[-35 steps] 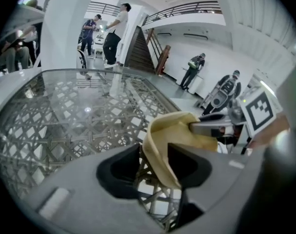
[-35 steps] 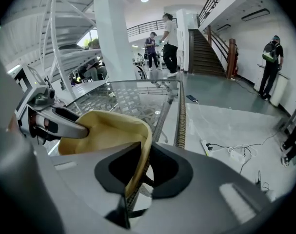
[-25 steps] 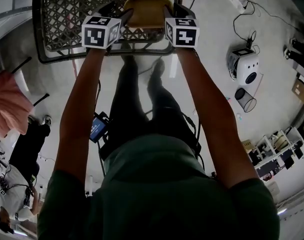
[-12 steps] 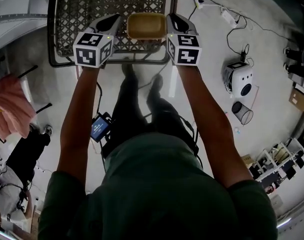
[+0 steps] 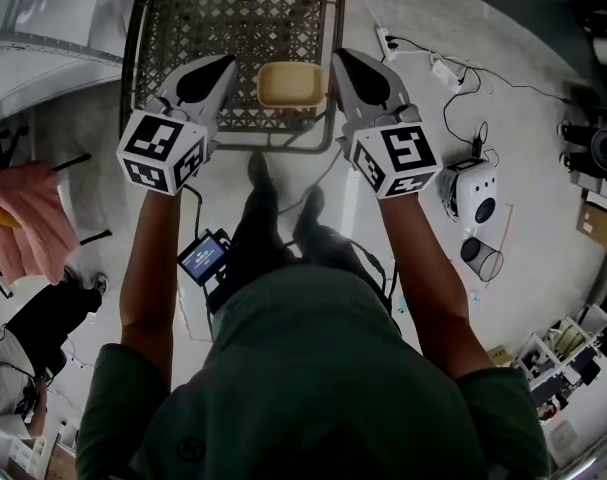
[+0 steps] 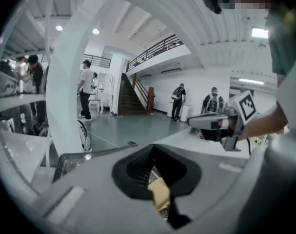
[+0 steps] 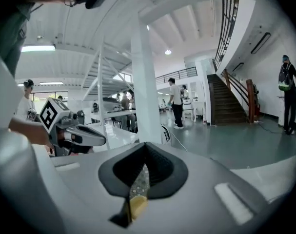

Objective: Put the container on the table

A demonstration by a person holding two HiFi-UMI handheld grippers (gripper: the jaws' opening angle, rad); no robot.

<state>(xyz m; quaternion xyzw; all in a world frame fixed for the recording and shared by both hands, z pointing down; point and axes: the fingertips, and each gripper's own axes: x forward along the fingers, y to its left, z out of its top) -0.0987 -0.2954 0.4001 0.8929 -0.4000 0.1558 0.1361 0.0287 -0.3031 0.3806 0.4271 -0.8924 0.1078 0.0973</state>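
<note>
As the left gripper (image 5: pixel 226 65) and right gripper (image 5: pixel 340 58) are rising, jaws just closing tight on nothing, the container (image 5: pixel 291 85) is staying in the basket (image 5: pixel 233 8), seemingly released.

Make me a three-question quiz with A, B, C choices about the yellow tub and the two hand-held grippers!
1. Where is the container? A in the wire basket; B on a table; C on the floor.
2. What colour is it? A red; B yellow; C blue.
3. The left hand-held gripper and right hand-held gripper are: A both shut; B both open; C one open.
Answers: 1 A, it lies on the mesh. 2 B, it is plainly yellow. 3 A, the jaws have just closed and meet with nothing between them.
</note>
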